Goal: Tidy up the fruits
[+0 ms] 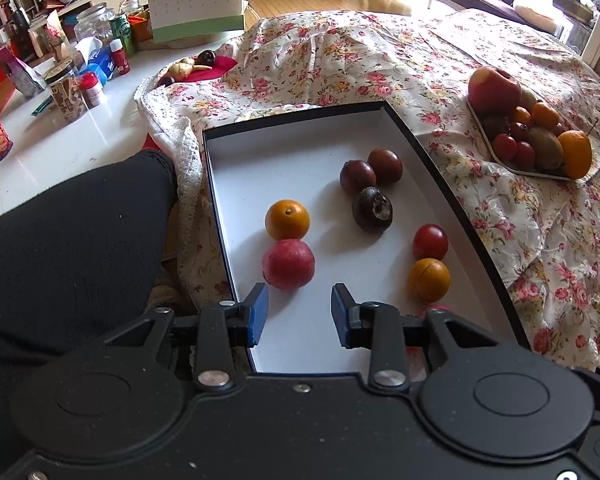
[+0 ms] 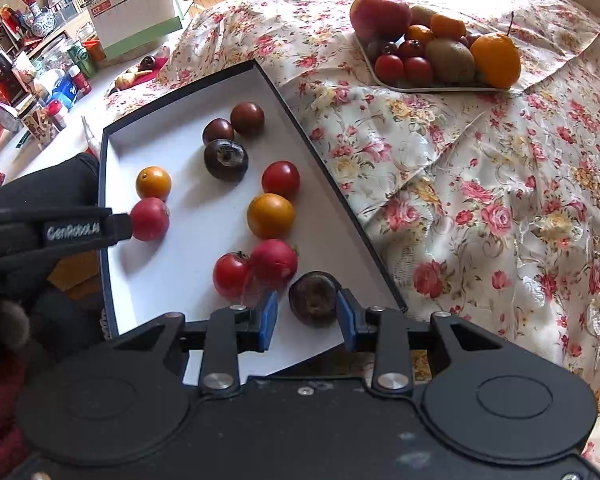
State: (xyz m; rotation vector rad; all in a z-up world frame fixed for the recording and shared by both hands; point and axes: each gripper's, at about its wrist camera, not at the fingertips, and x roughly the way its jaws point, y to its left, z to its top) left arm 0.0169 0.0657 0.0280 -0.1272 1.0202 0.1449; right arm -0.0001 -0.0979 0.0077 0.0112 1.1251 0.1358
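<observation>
While the right gripper [image 2: 307,316] clamps the dark passion fruit [image 2: 314,298] over the white box [image 2: 172,280], the plate [image 2: 440,87] lies at 1 o'clock; left gripper [image 1: 299,314] open, empty

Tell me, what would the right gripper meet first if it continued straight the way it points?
Probably the dark fruit lying between the right gripper and the box floor, though depth is unclear.

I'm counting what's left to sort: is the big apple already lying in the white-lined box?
No. The big apple sits on the tray on the floral cloth, outside the box, which holds only small fruits.
</observation>
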